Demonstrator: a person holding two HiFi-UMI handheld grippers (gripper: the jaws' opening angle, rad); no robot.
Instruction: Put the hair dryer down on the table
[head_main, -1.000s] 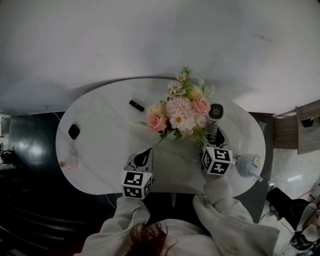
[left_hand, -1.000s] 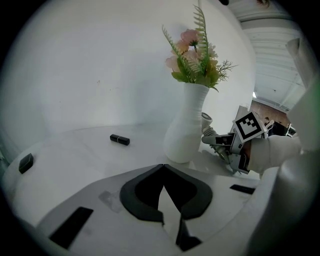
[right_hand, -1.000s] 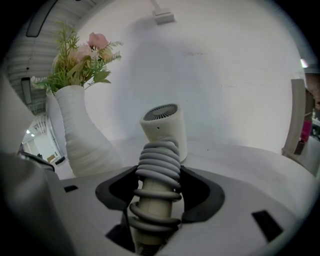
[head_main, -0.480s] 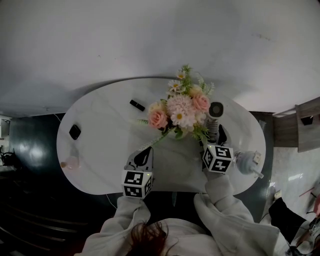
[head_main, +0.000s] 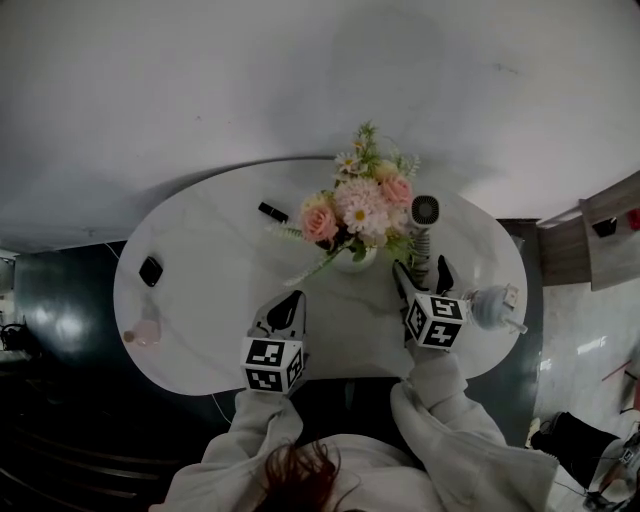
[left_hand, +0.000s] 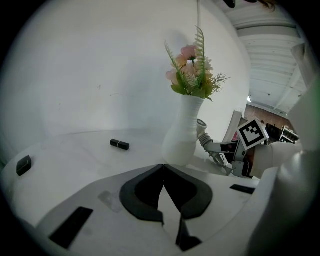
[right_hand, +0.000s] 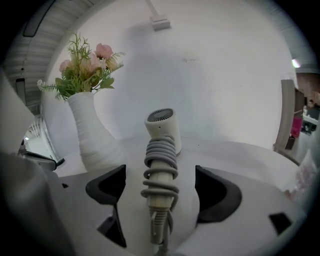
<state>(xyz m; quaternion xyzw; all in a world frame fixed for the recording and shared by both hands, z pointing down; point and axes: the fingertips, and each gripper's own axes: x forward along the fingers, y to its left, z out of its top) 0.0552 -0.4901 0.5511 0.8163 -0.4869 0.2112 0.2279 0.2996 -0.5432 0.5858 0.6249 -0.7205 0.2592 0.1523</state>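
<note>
Since a second ago the right gripper's (head_main: 421, 274) jaws have been opening. They were closed around the hair dryer's (head_main: 423, 228) handle, and now they stand spread wide on either side of it. The hair dryer itself has hardly shifted and lies on the white table (head_main: 210, 275) just right of the vase (head_main: 352, 259).

Seen from the right gripper (right_hand: 161, 192), the hair dryer (right_hand: 161, 150) lies lengthwise between the two dark pads. Its handle, wound with grey cord, points back toward the camera. Its round grilled head is at the far end, past the jaw tips. There is a clear gap between the handle and each pad, so neither pad touches it. The vase (right_hand: 92, 135) stands close on the hair dryer's left, apart from it, with pink flowers (right_hand: 87, 65) above.

The left gripper (head_main: 285, 305) rests low over the table in front of the vase and to its left. Its jaws (left_hand: 164, 192) are pressed together with nothing between them. The vase (left_hand: 182, 135) rises just beyond its tips.

A small black tube (head_main: 272, 211) lies left of the vase. A black square thing (head_main: 150, 269) lies farther left, near the table's edge.
</note>
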